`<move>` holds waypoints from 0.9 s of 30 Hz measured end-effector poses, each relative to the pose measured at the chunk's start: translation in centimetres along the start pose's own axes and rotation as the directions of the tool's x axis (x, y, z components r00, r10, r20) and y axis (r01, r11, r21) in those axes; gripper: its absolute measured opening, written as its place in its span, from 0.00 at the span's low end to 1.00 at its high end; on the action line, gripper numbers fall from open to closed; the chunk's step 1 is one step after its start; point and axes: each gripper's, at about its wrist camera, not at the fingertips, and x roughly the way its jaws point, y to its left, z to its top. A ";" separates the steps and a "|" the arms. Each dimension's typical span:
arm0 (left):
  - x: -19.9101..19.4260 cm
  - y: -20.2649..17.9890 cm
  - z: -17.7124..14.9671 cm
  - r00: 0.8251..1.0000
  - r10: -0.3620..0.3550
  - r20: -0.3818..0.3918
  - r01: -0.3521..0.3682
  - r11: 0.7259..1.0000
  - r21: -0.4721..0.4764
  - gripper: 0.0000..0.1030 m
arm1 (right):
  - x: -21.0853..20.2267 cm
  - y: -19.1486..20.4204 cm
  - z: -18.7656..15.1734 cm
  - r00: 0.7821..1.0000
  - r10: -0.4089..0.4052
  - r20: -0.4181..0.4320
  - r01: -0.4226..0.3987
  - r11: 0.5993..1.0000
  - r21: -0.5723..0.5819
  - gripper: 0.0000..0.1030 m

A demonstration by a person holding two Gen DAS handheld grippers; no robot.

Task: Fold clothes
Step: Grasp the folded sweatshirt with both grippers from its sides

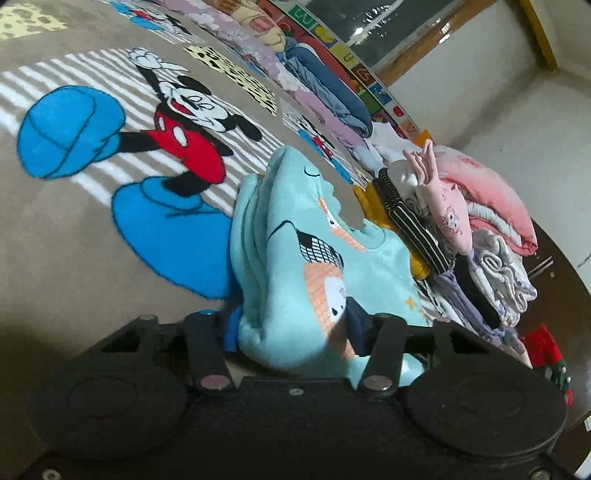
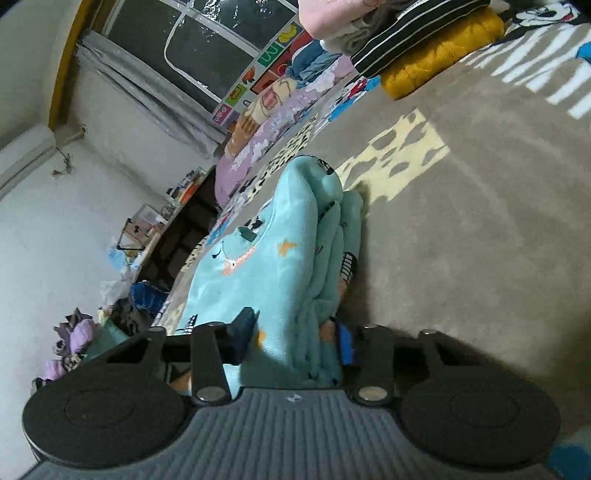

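Observation:
A light blue fleece garment (image 1: 295, 236) with cartoon prints lies folded into a thick bundle on a tan cartoon-mouse blanket (image 1: 74, 240). My left gripper (image 1: 293, 328) is shut on one end of the bundle, and the cloth fills the gap between its pads. In the right wrist view the same garment (image 2: 280, 236) stretches away over the blanket (image 2: 480, 221), with my right gripper (image 2: 295, 338) shut on its layered folds. Both views are tilted.
A stack of folded clothes (image 1: 443, 221) sits just beyond the garment, with a yellow piece (image 2: 439, 48) and a striped one (image 2: 413, 26). Rolled bedding (image 1: 317, 85) lines the far side. Loose items lie on the floor (image 2: 74, 339) past the bed's edge.

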 end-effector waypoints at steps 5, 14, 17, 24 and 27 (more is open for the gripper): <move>-2.3 -0.3 -1.7 1.000 -0.002 -0.018 0.001 0.998 -0.060 0.49 | -1.9 -0.1 -0.9 1.000 0.014 -0.008 -0.014 0.999 0.050 0.40; -8.9 -1.0 -6.1 0.995 0.003 -0.104 -0.013 0.995 -0.094 0.50 | -8.3 1.2 -5.5 0.995 0.021 -0.097 -0.011 0.994 0.110 0.40; -10.5 -1.2 -7.1 0.992 0.003 -0.129 -0.011 0.998 -0.059 0.60 | -10.7 1.5 -7.2 0.994 0.009 -0.109 0.004 0.993 0.120 0.43; -11.4 0.3 -5.9 0.999 -0.006 -0.040 0.004 0.999 -0.037 0.73 | -14.1 2.3 -7.9 1.000 -0.025 0.012 0.026 1.000 -0.007 0.65; -10.5 0.9 -5.6 0.999 -0.014 -0.050 0.010 0.997 -0.071 0.74 | -13.0 1.3 -7.7 1.000 -0.023 0.006 0.023 1.000 0.008 0.65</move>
